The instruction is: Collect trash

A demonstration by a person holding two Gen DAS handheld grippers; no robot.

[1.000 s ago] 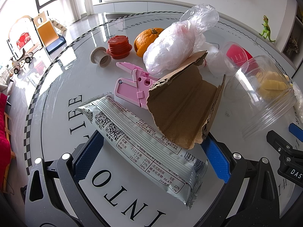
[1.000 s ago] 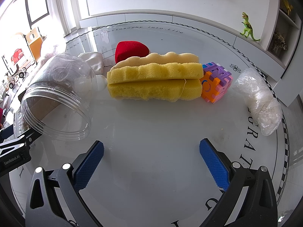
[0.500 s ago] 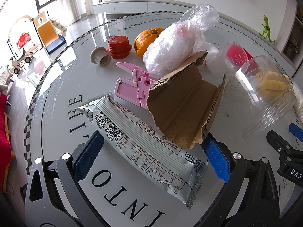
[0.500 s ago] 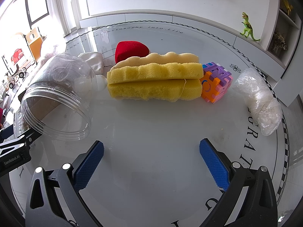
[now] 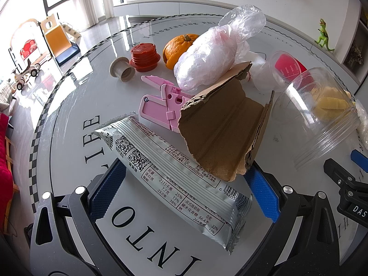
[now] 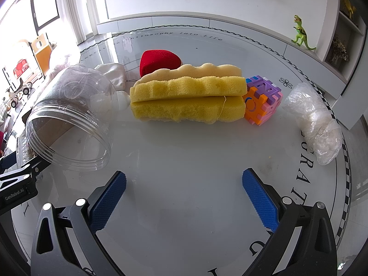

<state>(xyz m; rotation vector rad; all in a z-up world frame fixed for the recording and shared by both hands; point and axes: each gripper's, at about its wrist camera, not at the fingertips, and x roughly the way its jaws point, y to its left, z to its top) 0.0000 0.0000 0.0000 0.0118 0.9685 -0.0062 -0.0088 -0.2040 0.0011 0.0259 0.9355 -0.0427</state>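
Note:
In the left wrist view a silver snack wrapper (image 5: 170, 172) lies diagonally on the round table, passing between the fingers of my open left gripper (image 5: 184, 184). A torn piece of brown cardboard (image 5: 225, 128) leans over the wrapper's far end, and a crumpled clear plastic bag (image 5: 211, 57) rests behind it. My right gripper (image 6: 184, 197) stands open over bare table. Ahead of it lie two stacked yellow sponges (image 6: 186, 96), and a second crumpled plastic bag (image 6: 315, 119) sits at the right. A clear plastic jar (image 6: 69, 117) lies on its side at the left.
A pink plastic tool (image 5: 161, 101), an orange (image 5: 177, 46), a red ribbed cap (image 5: 145, 56) and a beige cap (image 5: 122, 70) sit beyond the wrapper. A red sponge (image 6: 158, 61) and a colourful puzzle cube (image 6: 262, 101) flank the yellow sponges. The table edge (image 6: 345, 161) curves close at the right.

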